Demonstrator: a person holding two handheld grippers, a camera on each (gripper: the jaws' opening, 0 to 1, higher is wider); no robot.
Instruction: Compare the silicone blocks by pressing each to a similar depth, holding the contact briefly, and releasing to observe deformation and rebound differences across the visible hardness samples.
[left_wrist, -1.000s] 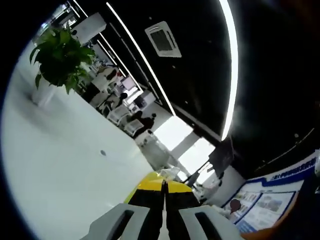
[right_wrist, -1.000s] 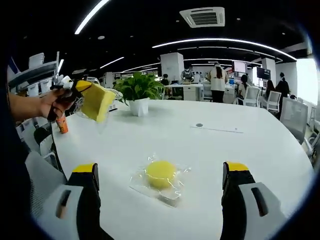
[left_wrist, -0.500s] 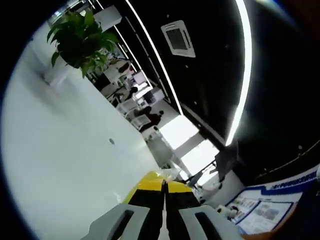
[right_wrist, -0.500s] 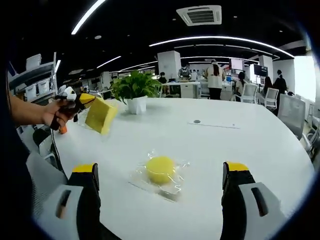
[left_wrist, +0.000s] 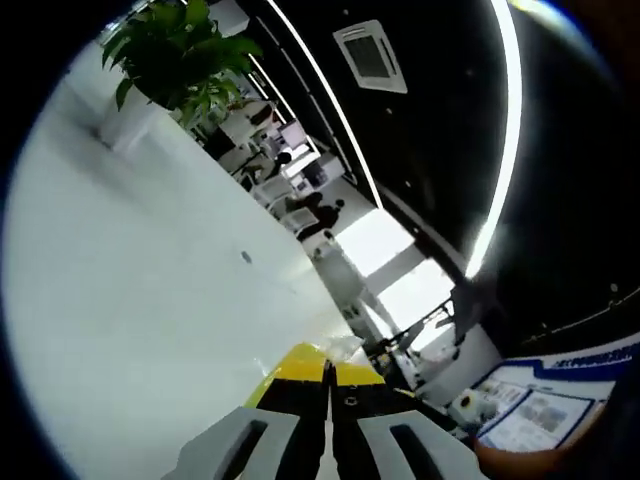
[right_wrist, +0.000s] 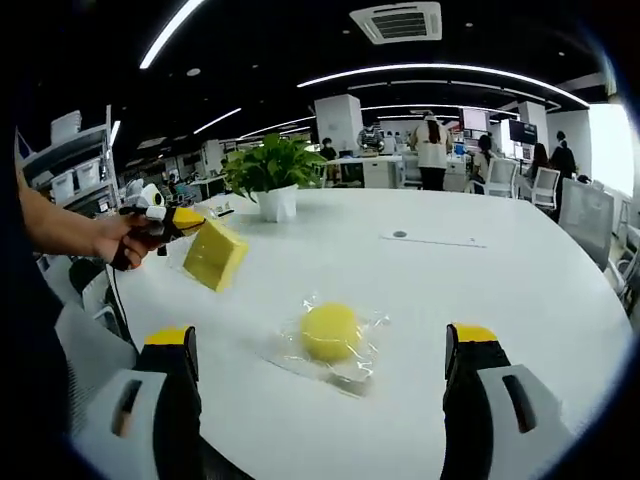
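Note:
A round yellow silicone block (right_wrist: 330, 331) in a clear wrapper lies on the white table (right_wrist: 500, 290). It sits ahead of my right gripper (right_wrist: 322, 336), whose jaws stand wide open on either side of it, apart from it. To the left, a person's hand (right_wrist: 112, 240) holds my left gripper (right_wrist: 170, 217), shut on the top edge of a square yellow block (right_wrist: 216, 256) that hangs tilted just above the table. In the left gripper view the left gripper (left_wrist: 327, 373) has its yellow tips pressed together, and a bit of clear wrapper (left_wrist: 342, 346) shows past them.
A potted plant (right_wrist: 272, 180) stands at the table's far side and also appears as a plant (left_wrist: 172, 55) in the left gripper view. Office desks, chairs and people are in the background. Shelving (right_wrist: 60, 160) stands at the left.
The left gripper has carried the square yellow block lower and nearer the round block. The left gripper view has rolled with the hand. The round block and right gripper stay put.

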